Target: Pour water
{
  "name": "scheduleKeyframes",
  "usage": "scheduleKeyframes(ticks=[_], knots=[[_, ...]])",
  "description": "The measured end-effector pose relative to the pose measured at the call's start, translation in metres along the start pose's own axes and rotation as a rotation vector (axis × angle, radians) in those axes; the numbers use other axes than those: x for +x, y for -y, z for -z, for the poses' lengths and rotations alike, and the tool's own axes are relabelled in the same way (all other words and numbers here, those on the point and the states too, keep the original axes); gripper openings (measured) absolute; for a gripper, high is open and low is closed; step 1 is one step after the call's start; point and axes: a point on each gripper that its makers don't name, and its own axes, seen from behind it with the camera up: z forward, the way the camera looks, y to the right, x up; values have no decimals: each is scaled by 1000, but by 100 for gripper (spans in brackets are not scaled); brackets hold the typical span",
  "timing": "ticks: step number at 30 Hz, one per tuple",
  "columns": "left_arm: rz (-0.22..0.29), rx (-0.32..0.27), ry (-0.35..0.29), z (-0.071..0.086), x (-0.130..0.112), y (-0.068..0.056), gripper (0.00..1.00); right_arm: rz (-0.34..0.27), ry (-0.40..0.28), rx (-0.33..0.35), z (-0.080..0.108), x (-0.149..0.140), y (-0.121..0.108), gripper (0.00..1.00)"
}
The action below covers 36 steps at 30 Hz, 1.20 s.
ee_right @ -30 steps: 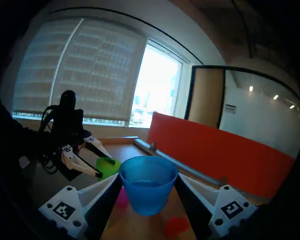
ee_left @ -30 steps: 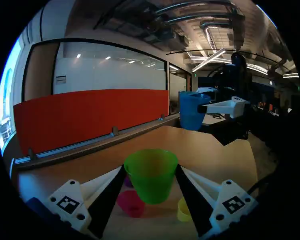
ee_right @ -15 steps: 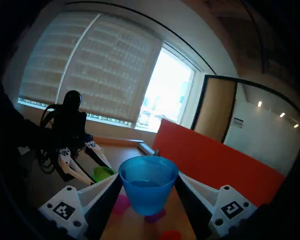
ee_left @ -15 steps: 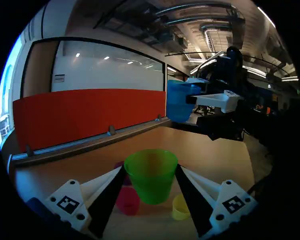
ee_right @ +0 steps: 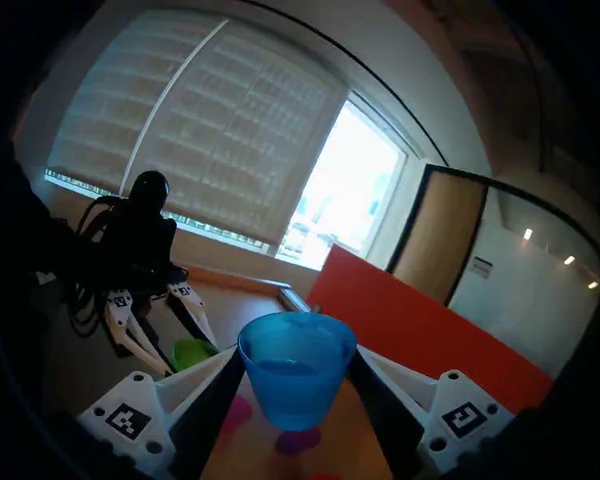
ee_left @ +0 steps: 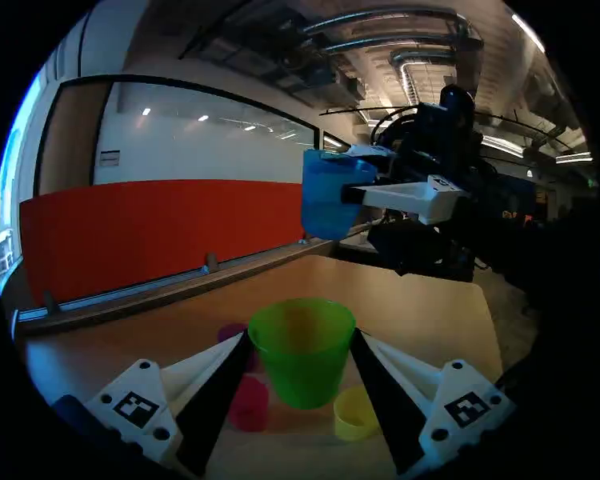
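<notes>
Gripping a green cup [ee_left: 302,364] upright in the left gripper [ee_left: 301,352], both fingers against its sides, over the table [ee_left: 416,308] by 3 small cups [ee_left: 248,402]. Pinching a blue cup [ee_right: 297,388] of water likewise in the right gripper [ee_right: 297,372], high above the table

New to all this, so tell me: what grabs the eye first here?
A green cup is gripped in the left gripper, low in its view. The right gripper holds a blue cup with water above the table. Behind runs a long red panel.
</notes>
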Motion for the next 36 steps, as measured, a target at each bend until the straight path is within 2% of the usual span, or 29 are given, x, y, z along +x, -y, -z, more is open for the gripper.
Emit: scheduleKeyframes(ticks=[14, 36], knots=[[3, -31, 1, -3, -10, -10, 88, 92, -10, 12, -11, 8, -2, 91], [-41, -53, -21, -2, -5, -20, 89, 321, -3, -13, -28, 16, -7, 91]])
